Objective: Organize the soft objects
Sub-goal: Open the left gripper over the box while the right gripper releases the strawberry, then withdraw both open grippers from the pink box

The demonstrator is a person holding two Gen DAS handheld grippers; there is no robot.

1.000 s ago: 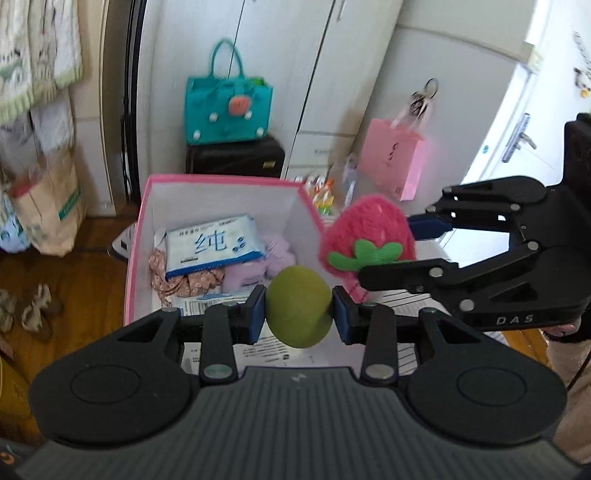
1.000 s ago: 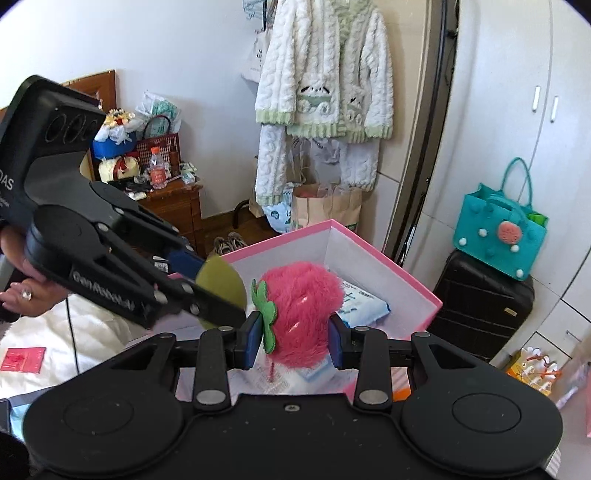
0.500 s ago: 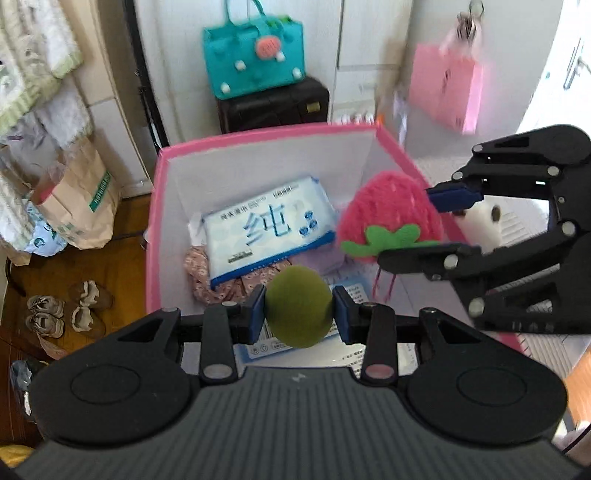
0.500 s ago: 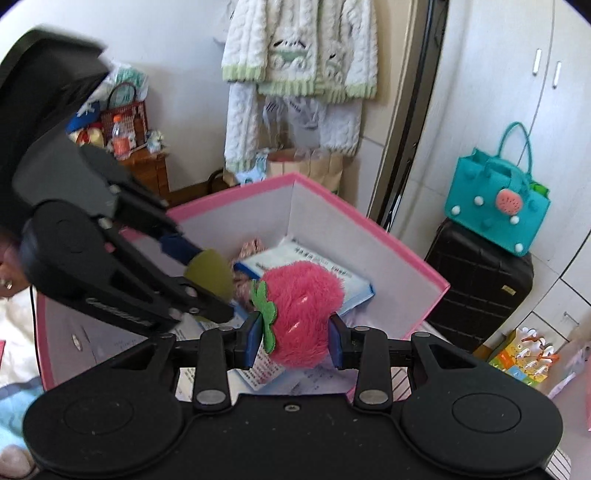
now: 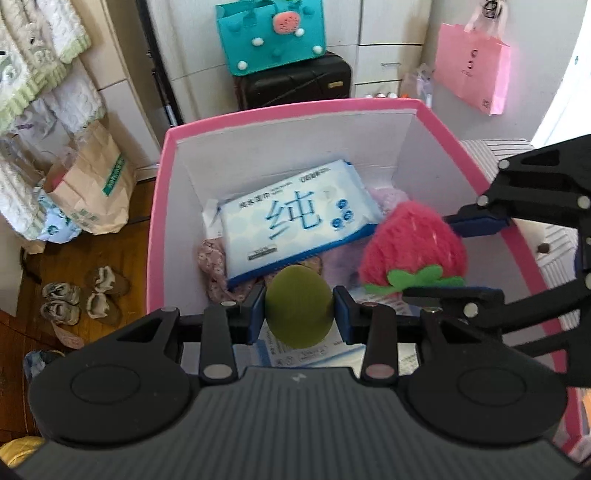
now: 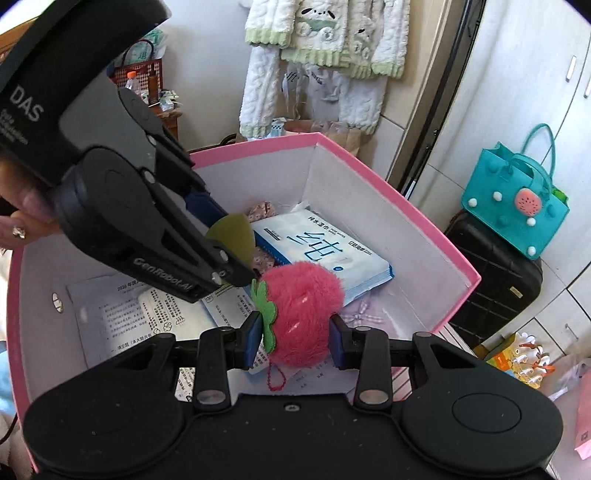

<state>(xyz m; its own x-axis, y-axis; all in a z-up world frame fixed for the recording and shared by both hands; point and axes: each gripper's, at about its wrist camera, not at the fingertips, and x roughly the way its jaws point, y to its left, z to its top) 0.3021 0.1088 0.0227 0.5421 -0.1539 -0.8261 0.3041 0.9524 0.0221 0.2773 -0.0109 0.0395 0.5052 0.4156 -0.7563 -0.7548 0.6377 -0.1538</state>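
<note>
Your left gripper [image 5: 298,312] has its blue-padded fingers [image 5: 255,314] pressed against both sides of the olive-green egg-shaped foam sponge [image 5: 298,312], which you hold above the near part of the pink-rimmed white cardboard box [image 5: 159,229]. Your right gripper [image 6: 295,334] is clamped the same way on the fluffy pink strawberry plush with a green felt leaf [image 6: 301,314], its pads [image 6: 337,346] sunk into the fur, and a thin red cord loop hangs under it. Both toys sit side by side over the box opening, the strawberry plush just to the right of the sponge. Below them in the box lie a blue-and-white pack of wipes [image 5: 299,223], a floral fabric piece [image 5: 212,264], a lilac cloth [image 6: 360,314] and printed paper sheets [image 6: 122,312]. Beyond the box stand a teal felt handbag [image 5: 271,35] on a black suitcase [image 5: 295,83] and a brown paper bag [image 5: 92,184] on the wooden floor
</note>
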